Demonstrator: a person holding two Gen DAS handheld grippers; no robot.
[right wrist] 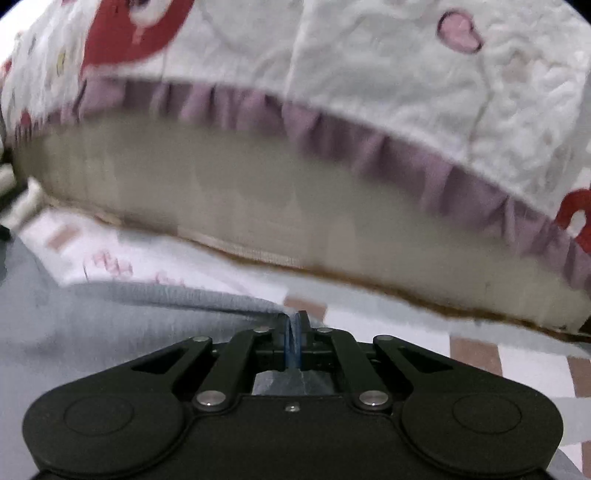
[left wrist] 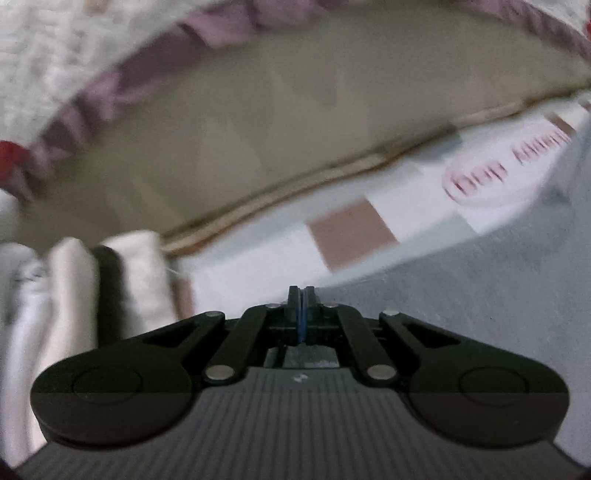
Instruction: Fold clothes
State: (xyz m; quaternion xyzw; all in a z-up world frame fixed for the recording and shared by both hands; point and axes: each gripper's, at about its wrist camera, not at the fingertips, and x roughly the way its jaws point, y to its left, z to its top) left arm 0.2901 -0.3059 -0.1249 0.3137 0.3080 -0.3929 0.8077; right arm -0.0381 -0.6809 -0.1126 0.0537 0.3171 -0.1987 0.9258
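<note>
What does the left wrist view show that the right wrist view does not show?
Only the left wrist view: a row of folded pale cloths at the left edge.

Only the right wrist view: the quilt's top with red prints and a pink heart.

Both views: the grey garment, the patterned floor mat, the mattress side, the quilt's purple frill. The left gripper and right gripper have jaws shut on the grey fabric's edge.

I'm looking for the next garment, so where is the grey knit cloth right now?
The grey knit cloth lies on the patterned mat below the mattress edge, pinched by the right gripper and left gripper.
</note>
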